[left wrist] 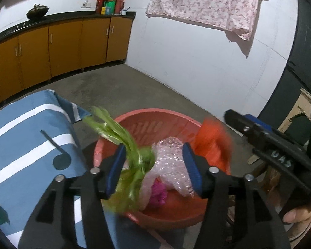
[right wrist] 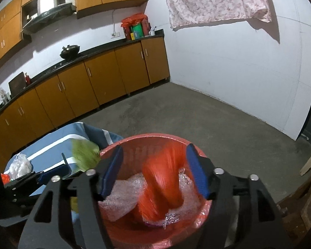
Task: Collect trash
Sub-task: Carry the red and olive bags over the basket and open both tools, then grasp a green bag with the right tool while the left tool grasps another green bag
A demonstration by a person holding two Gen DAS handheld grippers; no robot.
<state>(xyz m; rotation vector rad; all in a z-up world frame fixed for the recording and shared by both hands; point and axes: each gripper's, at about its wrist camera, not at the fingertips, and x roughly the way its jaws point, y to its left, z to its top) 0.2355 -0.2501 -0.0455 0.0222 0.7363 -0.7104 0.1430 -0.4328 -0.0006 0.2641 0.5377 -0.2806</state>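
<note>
Two grippers hang over a red basin (left wrist: 147, 122) beside a table draped in a blue cloth with white stripes (left wrist: 31, 124). Grey concrete floor (right wrist: 196, 114) runs back to a row of orange cabinets (right wrist: 105, 78) under a dark counter, where a black pot (right wrist: 70, 50) sits; a pink flowered sheet (right wrist: 213, 0) hangs on the white wall.

The left gripper (left wrist: 154, 166) has its jaws spread wide, and a green plastic bag (left wrist: 122, 141) streaks between them, too blurred to tell whether it touches either blue pad. The right gripper (right wrist: 155, 171) also stands wide open above the basin, with an orange plastic bag (right wrist: 161, 182) smeared by motion between the pads, its lower end down among the clear bubble wrap (right wrist: 122, 195) in the basin. A bit of magenta (left wrist: 157, 193) lies under the wrap, mostly hidden. On the cloth a crumpled white bag (right wrist: 20, 166) lies at the table's edge, partly cut off by the left gripper's body.
</note>
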